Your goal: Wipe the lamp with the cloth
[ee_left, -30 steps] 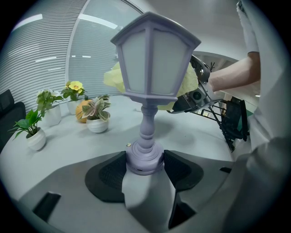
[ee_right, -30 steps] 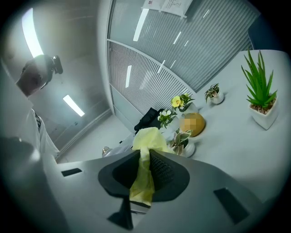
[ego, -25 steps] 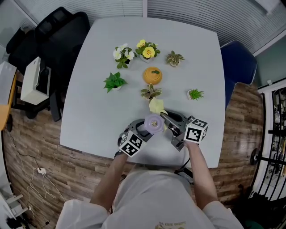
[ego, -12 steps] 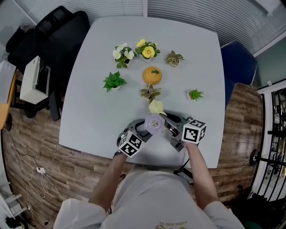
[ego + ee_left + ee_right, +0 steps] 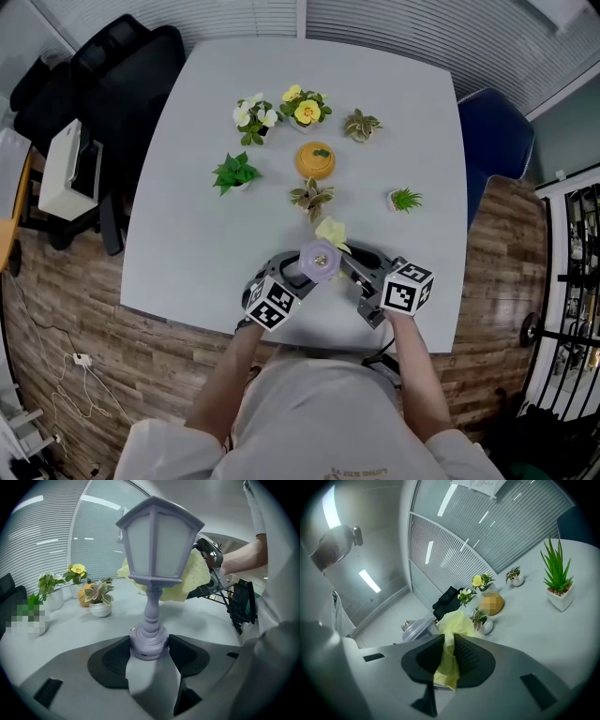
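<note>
floor (image 5: pixel 75 309): wood planks | black chair (image 5: pixel 103 75) | window blinds (image 5: pixel 394 23)

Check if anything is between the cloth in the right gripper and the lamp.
Nothing visible does. The cloth, pinched in the right gripper, appears to lie against the far side of the lamp shade, while the left gripper clamps its base.
</note>
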